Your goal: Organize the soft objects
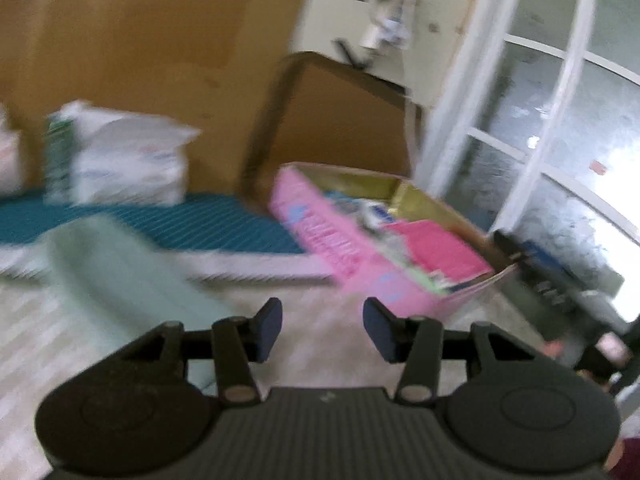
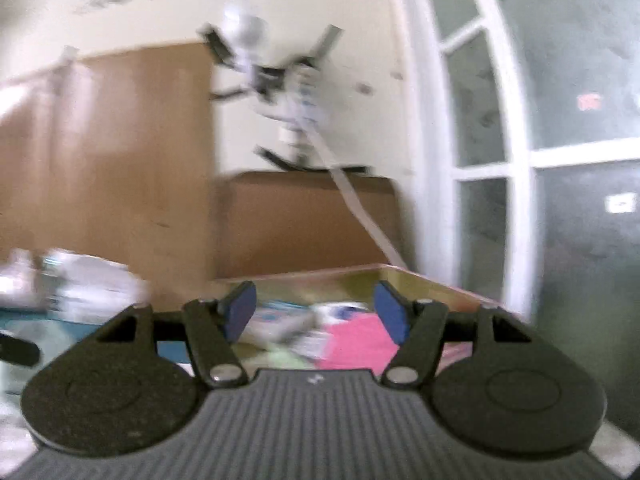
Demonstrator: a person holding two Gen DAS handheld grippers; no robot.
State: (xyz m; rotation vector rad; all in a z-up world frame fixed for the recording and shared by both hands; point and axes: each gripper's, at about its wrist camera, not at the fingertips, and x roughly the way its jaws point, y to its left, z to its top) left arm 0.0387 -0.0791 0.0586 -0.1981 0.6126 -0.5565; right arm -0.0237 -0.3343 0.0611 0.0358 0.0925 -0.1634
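Pink box (image 1: 360, 248) sides show only past left tongs (image 1: 322, 330); both tongs, right (image 2: 315, 312) included, gape empty.

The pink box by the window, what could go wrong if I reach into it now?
Both views are motion-blurred, so aiming is uncertain. The right gripper is open over the crowded pink box; it might pinch several items together. The left gripper, open and empty, could bump the box wall.

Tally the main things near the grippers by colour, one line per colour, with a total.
Pink: 2, the pink box and the pink cloth inside it.
White: 1, the white bag.
Teal: 1, the teal mat.
Pale green: 1, the green cloth.
Total: 5.
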